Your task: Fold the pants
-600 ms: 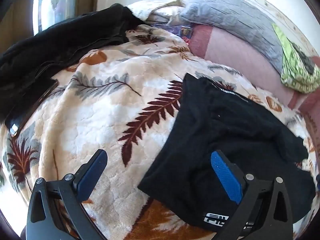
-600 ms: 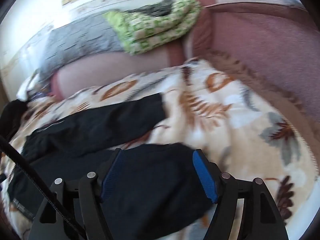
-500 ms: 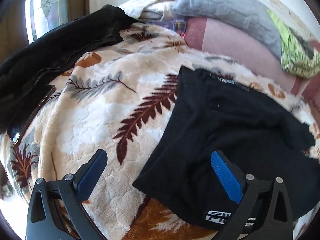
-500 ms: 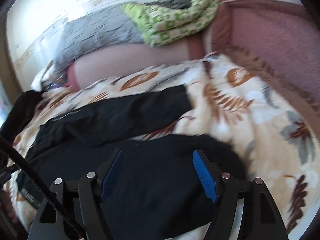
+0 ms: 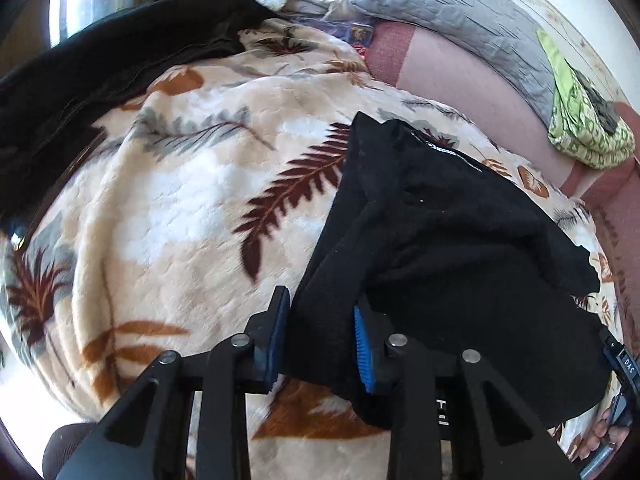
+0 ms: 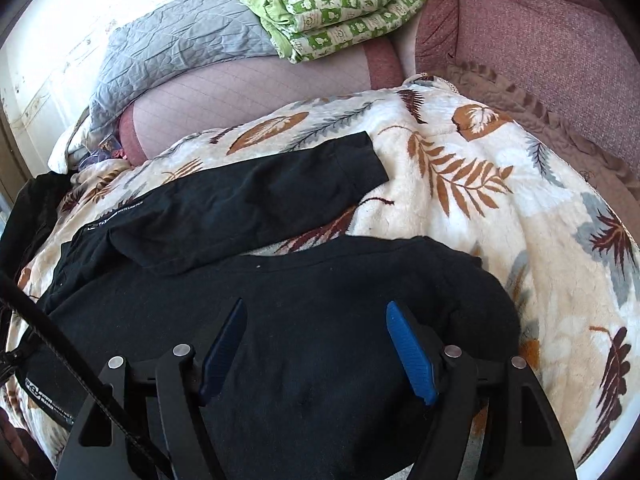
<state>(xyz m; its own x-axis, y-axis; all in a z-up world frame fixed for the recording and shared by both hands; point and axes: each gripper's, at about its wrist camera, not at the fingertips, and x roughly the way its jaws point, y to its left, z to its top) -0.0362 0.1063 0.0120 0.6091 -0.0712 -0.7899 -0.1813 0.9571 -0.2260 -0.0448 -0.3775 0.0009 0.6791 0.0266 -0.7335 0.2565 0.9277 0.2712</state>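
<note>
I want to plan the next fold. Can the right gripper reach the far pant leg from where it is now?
Probably yes. The right gripper is open over the near part of the black pants, and the far leg lies flat on the leaf-print blanket straight ahead, with nothing on it.

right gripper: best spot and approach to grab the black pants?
Take the near leg's rounded cuff end from above: the right gripper hangs open over that leg of the pants, and the cuff lies free on the blanket. The left gripper pinches the waist.
</note>
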